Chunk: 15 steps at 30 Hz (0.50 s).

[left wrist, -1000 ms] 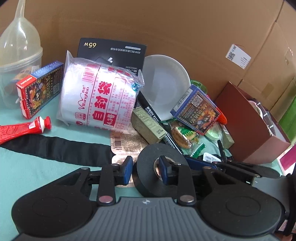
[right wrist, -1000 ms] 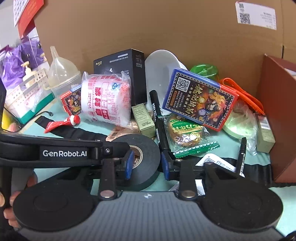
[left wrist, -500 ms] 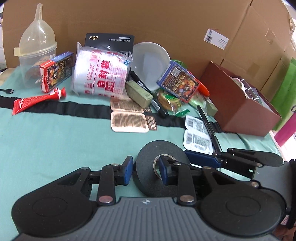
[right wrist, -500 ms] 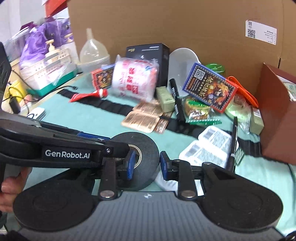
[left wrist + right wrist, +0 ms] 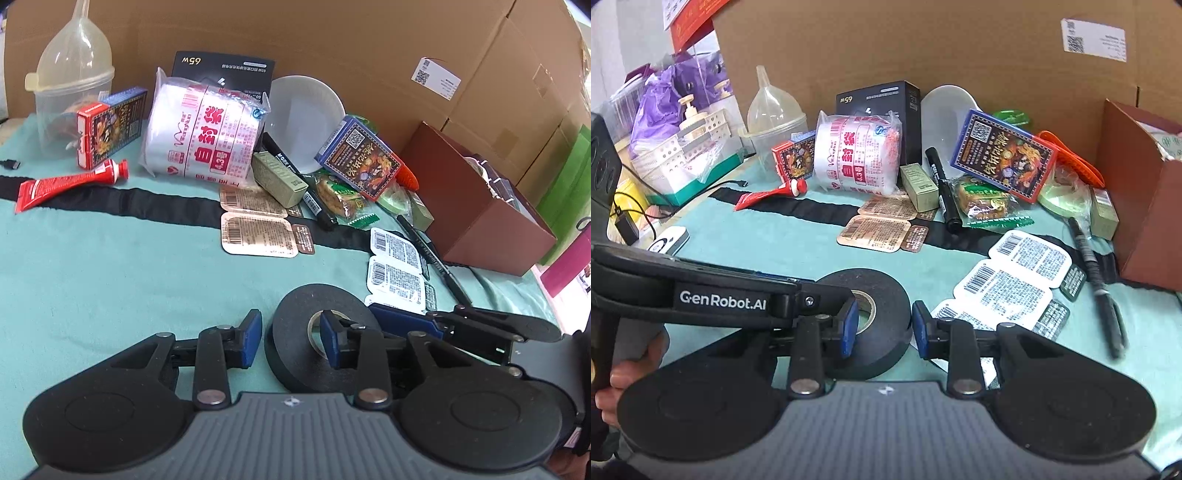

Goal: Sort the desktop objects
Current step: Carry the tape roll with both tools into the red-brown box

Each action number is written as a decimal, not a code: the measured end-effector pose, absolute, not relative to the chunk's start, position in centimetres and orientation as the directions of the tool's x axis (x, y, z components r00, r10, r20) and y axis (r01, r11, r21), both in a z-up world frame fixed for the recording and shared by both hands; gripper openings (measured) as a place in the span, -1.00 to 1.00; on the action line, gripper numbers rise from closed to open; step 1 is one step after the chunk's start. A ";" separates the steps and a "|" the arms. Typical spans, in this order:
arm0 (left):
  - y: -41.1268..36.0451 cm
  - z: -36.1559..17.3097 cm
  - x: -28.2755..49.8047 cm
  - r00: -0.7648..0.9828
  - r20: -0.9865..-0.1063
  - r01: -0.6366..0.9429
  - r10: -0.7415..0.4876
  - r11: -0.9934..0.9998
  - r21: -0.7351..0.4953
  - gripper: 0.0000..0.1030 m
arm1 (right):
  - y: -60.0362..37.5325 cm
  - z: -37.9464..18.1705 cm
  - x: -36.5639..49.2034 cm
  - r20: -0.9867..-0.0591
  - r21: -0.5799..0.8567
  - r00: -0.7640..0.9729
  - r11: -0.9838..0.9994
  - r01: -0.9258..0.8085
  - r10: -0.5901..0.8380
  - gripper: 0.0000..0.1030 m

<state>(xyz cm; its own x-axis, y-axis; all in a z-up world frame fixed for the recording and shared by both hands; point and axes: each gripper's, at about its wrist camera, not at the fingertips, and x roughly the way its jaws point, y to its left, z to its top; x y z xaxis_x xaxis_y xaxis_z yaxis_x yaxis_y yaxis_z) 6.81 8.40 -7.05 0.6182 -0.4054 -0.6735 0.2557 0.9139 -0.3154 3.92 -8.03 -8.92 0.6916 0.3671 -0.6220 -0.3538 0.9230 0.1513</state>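
The round black roll of tape [image 5: 317, 295] lies flat on the blue-green cloth table [image 5: 110, 277], low down at 6 o'clock in both views, well apart from the pile of things at 12 o'clock.

The left gripper [image 5: 290, 339] has one blue pad inside the hole of the roll and the other pad outside it, at 9 o'clock. Its jaws are opening. The wall of the roll is between the pads, but a small gap shows beside the outer pad, so it does not squeeze the roll.

The right gripper [image 5: 882, 325] is partly closed and pinches the other side of the roll, one pad in the hole and one pad on the outer rim at 3 o'clock.

A see-through plastic tub [image 5: 70, 107] stands at 10 o'clock with a see-through funnel [image 5: 74, 48] sitting upside down on top. Something brownish is inside the tub, too blurry to tell.

A dark brown open box [image 5: 480, 221] stands at 3 o'clock. Something white and something dark peek out of it, but I cannot tell what they are
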 end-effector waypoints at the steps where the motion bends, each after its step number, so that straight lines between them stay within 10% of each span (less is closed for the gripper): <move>1: 8.4 -7.0 6.8 0.617 -0.673 0.259 -0.407 0.913 -0.315 -0.33 | -7.9 -8.9 3.9 -0.622 0.144 0.694 0.924 -0.354 0.363 -0.41; 15: 4.8 -2.4 4.4 0.680 -0.604 0.332 -0.415 0.909 -0.252 -0.37 | -9.6 -6.1 1.2 -0.553 0.066 0.779 0.947 -0.313 0.296 -0.50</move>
<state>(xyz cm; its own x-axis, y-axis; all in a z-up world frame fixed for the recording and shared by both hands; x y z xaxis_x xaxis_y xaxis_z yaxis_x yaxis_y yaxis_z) 4.43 4.80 -2.42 0.6804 -0.4153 -0.6038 0.3316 0.9092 -0.2517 1.22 -9.58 -6.08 0.7788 0.2962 -0.5529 -0.3135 0.9473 0.0658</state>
